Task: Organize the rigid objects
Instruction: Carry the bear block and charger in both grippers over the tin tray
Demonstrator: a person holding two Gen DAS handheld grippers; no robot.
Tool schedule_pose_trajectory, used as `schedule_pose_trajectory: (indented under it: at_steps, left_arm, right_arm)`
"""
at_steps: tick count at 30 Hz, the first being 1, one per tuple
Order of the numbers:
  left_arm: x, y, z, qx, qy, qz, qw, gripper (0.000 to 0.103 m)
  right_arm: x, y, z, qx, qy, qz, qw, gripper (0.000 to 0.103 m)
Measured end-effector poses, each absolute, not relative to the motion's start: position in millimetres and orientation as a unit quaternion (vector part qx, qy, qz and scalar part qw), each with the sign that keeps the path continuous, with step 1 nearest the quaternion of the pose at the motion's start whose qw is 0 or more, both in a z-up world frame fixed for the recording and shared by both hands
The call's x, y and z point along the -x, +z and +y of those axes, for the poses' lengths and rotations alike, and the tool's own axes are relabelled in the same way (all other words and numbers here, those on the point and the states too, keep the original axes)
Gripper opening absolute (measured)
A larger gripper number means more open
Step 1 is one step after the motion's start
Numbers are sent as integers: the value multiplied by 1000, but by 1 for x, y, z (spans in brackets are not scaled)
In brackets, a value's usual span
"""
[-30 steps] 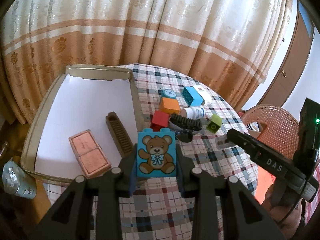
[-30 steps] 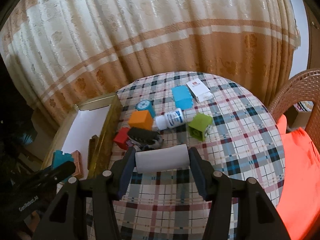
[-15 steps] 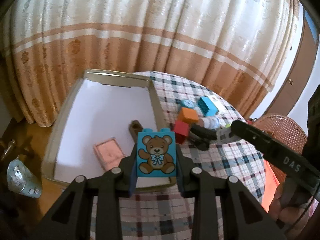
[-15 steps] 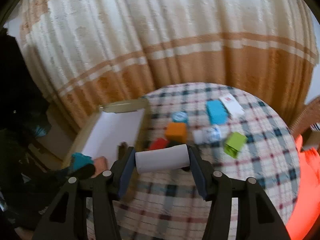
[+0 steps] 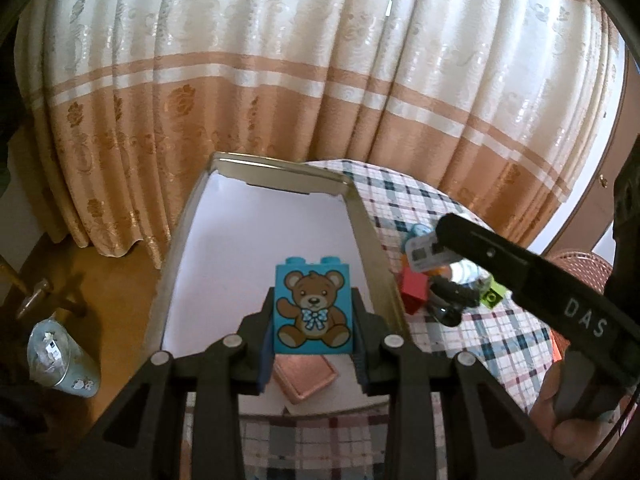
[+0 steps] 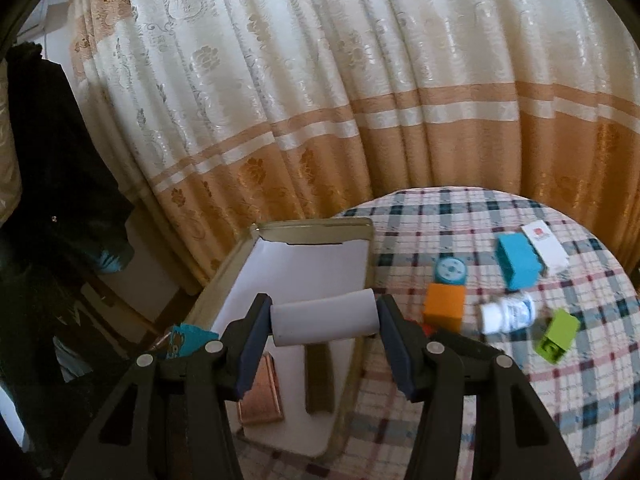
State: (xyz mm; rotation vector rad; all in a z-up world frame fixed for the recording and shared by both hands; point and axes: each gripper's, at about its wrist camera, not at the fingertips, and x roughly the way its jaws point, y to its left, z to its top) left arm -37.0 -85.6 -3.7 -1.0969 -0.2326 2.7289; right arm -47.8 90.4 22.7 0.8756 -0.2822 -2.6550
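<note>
Left wrist view, left tongs (image 5: 314, 334) gripping bear block (image 5: 313, 312), right tongs (image 6: 324, 320) clamping white roll (image 6: 325, 318)

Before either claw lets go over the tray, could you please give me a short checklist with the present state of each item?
1. Left claw shut on the teddy bear block: ok.
2. Right claw shut on the white cylinder: ok.
3. Tray lies under both held things: ok.
4. Bare white tray floor beyond the copper plate and brown bar: ok.
5. Height of either thing above the tray floor: cannot tell.
6. Claws clear of each other: ok, apart in both views.
</note>
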Motion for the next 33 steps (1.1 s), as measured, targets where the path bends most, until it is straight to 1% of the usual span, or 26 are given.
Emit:
schedule_pose_trajectory:
  at_steps: [13,19,33]
  left_arm:
    - [68,-17,-99,384,917,-77,73,31]
    - [82,-26,-102,396,912,-83,72,31]
    - [102,-40,-103,415,906,-65,47,31]
  right_arm:
    - [94,1,60,-315,-932,-74,163,57]
    - [110,-11,58,-329,-927,-76,163,57]
    - [131,-28,45,-356,-915,-79,175,57]
